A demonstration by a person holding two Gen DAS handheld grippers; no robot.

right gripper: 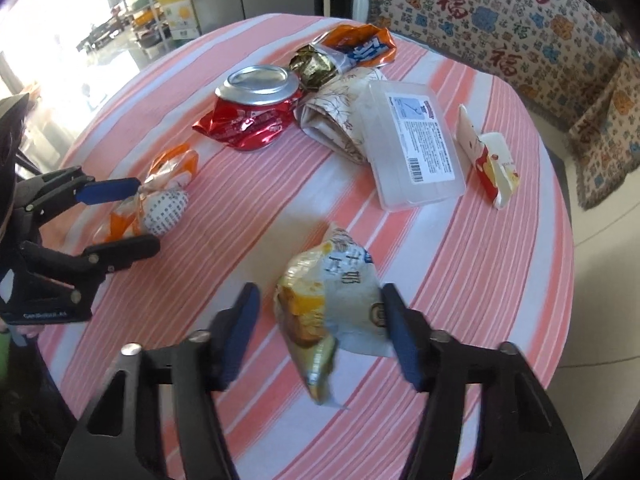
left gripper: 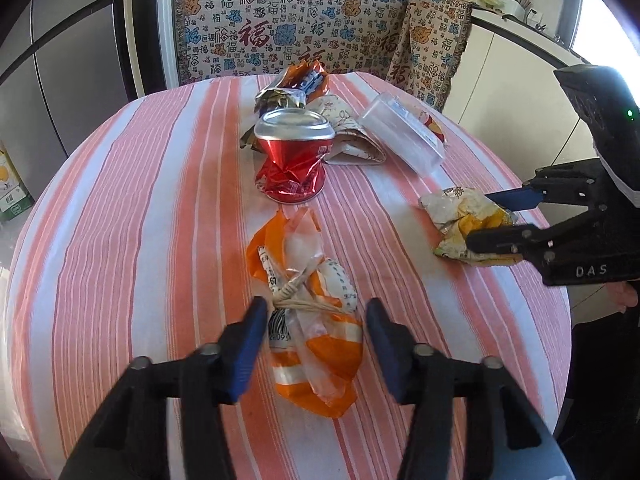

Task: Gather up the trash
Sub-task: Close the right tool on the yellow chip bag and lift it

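Note:
An orange and white knotted wrapper lies on the striped table between the open fingers of my left gripper; it also shows in the right wrist view, with the left gripper around it. A yellow and white crumpled snack bag lies between the open fingers of my right gripper; its right pad touches the bag. The bag and right gripper show in the left wrist view too.
Farther back on the round table lie a crushed red can, an orange foil bag, a folded patterned paper, a clear plastic box and a small red and white carton. A patterned sofa stands behind.

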